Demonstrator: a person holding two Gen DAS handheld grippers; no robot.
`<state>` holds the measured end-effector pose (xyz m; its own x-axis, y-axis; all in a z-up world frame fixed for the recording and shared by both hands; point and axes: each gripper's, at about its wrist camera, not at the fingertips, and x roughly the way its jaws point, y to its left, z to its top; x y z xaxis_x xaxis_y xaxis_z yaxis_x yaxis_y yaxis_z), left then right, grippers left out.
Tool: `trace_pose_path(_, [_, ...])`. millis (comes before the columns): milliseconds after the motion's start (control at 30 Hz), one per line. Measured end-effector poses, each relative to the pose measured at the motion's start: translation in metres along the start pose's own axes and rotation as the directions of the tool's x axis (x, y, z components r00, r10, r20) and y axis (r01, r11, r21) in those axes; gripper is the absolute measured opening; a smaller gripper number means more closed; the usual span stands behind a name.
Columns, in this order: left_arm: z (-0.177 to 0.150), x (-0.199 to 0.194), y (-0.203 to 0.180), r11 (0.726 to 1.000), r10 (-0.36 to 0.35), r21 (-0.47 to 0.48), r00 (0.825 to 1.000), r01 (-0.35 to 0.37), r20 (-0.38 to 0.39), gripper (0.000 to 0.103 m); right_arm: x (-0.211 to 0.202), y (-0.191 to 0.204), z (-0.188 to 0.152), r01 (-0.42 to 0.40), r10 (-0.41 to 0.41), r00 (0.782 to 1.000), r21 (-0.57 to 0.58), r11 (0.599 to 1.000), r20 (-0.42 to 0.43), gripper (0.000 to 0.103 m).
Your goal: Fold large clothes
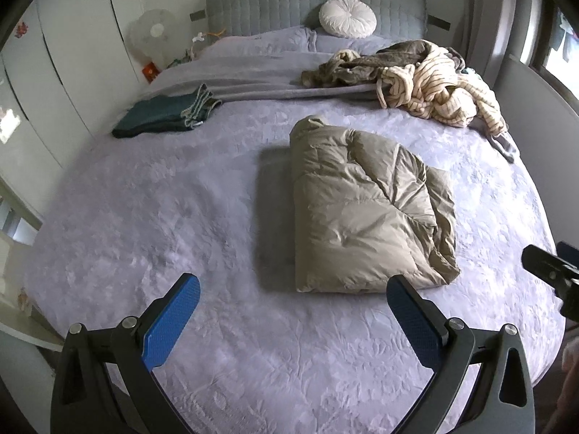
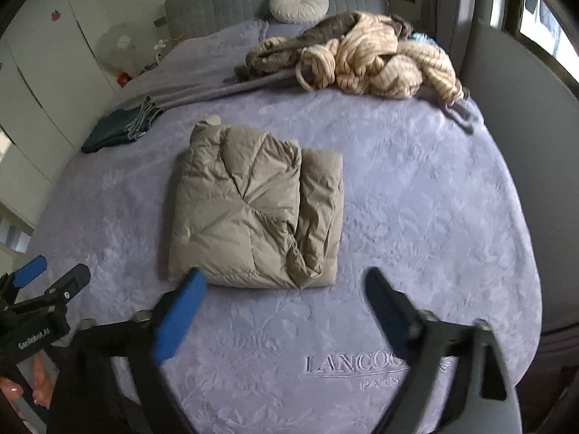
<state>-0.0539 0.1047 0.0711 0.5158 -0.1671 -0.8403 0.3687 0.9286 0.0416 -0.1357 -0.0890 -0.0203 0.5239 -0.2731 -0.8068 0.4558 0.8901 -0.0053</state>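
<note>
Grey bed (image 1: 217,217), white wardrobe (image 1: 54,72), window (image 1: 557,47).

Both wrist views look from the bed's (image 1: 181,199) foot toward the headboard (image 1: 275,3), moderately near, sharing the folded jacket (image 1: 362,209) mid-frame, right view nearer

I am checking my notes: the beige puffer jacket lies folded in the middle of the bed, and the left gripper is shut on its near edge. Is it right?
Not quite. The jacket lies folded mid-bed, but the left gripper is open and holds nothing, as the left wrist view shows.
</note>
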Motion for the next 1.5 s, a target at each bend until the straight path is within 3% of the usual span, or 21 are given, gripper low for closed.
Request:
trace_pose_path(367, [-0.002,-0.021,0.003,1.000,0.027,-0.009,0.999,-0.027,0.033,0.103,-0.026,0.004,0.000,0.024,-0.023,0.997,-0.003,1.000,0.067,0.103])
trace_pose_path(1500, [0.001,-0.029,0.008,0.999,0.025,-0.036,0.999,-0.024,0.035,0.103,-0.027,0.006,-0.001,0.021,-0.021,0.997,0.000,1.000,0.068,0.103])
